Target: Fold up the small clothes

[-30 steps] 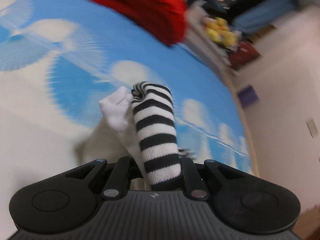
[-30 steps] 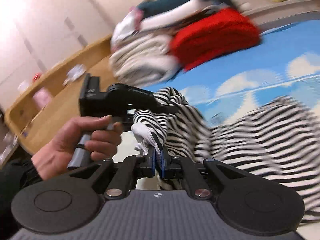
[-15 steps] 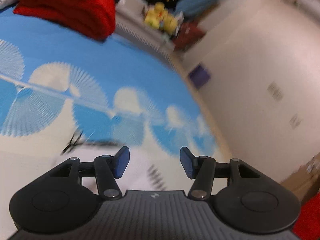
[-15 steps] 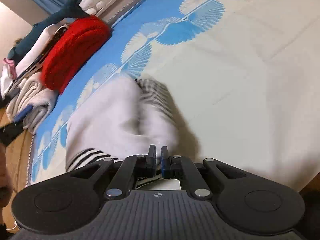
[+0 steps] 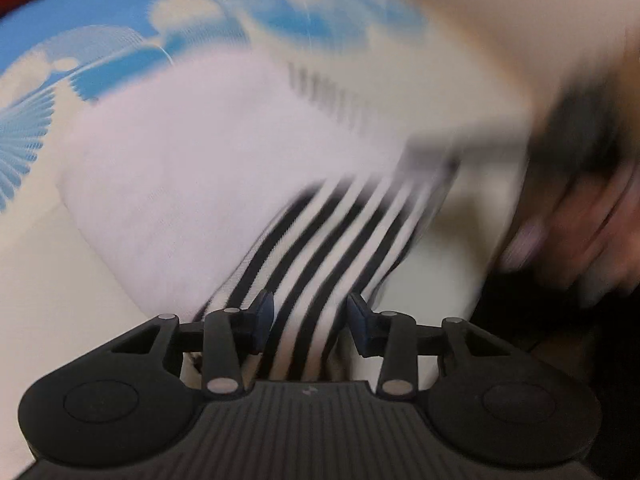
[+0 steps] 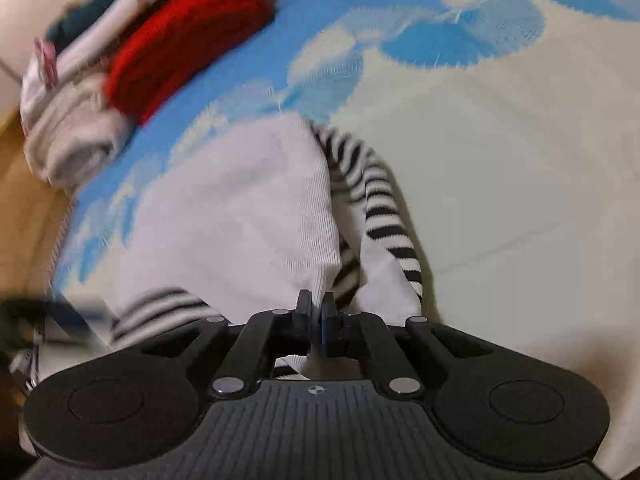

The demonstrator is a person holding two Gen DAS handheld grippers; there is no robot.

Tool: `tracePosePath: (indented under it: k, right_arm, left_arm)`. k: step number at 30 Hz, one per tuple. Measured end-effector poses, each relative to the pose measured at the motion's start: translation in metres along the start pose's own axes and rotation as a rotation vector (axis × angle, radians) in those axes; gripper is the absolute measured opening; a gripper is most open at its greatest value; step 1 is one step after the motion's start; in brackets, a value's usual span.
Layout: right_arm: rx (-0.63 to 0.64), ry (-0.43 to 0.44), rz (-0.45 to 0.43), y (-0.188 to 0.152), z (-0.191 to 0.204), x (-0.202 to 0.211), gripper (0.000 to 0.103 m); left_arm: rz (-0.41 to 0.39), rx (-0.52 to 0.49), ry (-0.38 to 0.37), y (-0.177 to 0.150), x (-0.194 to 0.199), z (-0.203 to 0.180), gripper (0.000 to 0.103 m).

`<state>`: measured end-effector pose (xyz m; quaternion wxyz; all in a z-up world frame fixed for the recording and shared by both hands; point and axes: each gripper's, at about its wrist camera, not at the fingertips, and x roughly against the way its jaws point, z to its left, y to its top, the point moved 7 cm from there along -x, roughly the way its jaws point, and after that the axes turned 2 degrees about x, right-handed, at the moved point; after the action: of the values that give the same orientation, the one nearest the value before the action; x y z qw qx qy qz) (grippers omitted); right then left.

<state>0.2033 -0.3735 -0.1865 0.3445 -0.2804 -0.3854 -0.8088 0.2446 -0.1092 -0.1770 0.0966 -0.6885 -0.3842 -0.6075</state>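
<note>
A small white garment with black-and-white striped sleeves (image 6: 240,208) lies on the blue and cream bed cover (image 6: 500,168). In the left wrist view the white body (image 5: 192,160) lies ahead and one striped sleeve (image 5: 332,240) runs back between the fingers of my left gripper (image 5: 310,320), which is open around it. My right gripper (image 6: 317,312) is shut on the garment's white edge, with another striped sleeve (image 6: 380,208) trailing beside it. The hand holding the right gripper shows blurred at the right of the left wrist view (image 5: 580,208).
A folded red knit (image 6: 180,44) and a stack of pale folded clothes (image 6: 68,136) sit at the far left of the bed cover. A wooden floor (image 6: 24,200) shows past the bed's left edge.
My left gripper, which let go of the striped sleeve and swung away, has come back down over a striped sleeve, open. My right gripper stays shut on the garment, now laid flat.
</note>
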Motion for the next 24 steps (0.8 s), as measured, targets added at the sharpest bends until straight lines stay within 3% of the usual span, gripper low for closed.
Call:
tracePosePath:
  k: [2,5,7,9,12,14,16,18,22,24]
  right_arm:
    - [-0.042,-0.040,0.038,-0.002,-0.021,0.004,0.001]
    - [-0.084,-0.174,0.119,-0.014,-0.052,-0.006,0.000]
    - [-0.032,-0.259,0.061,-0.007,-0.052,0.001,0.000]
    - [0.002,-0.216,-0.059,0.013,-0.035,0.020,0.003]
    - [0.181,-0.062,-0.200,0.031,0.016,0.039,0.003]
    - [0.305,0.011,-0.153,0.023,0.041,0.025,0.013]
    - [0.325,-0.030,0.001,0.003,0.036,-0.011,0.025]
    - [0.310,-0.138,0.205,-0.027,0.010,-0.046,0.025]
    - [0.248,-0.127,0.151,-0.018,0.003,-0.036,0.030]
    - [0.239,-0.155,0.079,-0.005,0.001,-0.028,0.039]
  left_arm:
    - [-0.001,-0.120,0.034,-0.005,-0.011,-0.010,0.044]
    - [-0.015,-0.039,-0.048,0.003,-0.002,0.000,0.044]
    - [-0.085,-0.014,-0.072,0.010,0.016,0.012,0.046]
    - [-0.196,0.086,-0.058,0.020,0.038,0.035,0.046]
    - [-0.324,0.290,-0.035,0.030,0.053,0.078,0.044]
    - [-0.349,0.379,0.003,0.035,0.049,0.095,0.036]
    - [-0.282,0.437,0.056,0.034,0.024,0.109,0.032]
    - [-0.226,0.459,0.110,0.030,0.000,0.118,0.038]
    - [-0.307,0.587,0.097,0.039,0.011,0.135,0.046]
    - [-0.377,0.651,0.093,0.038,0.021,0.148,0.079]
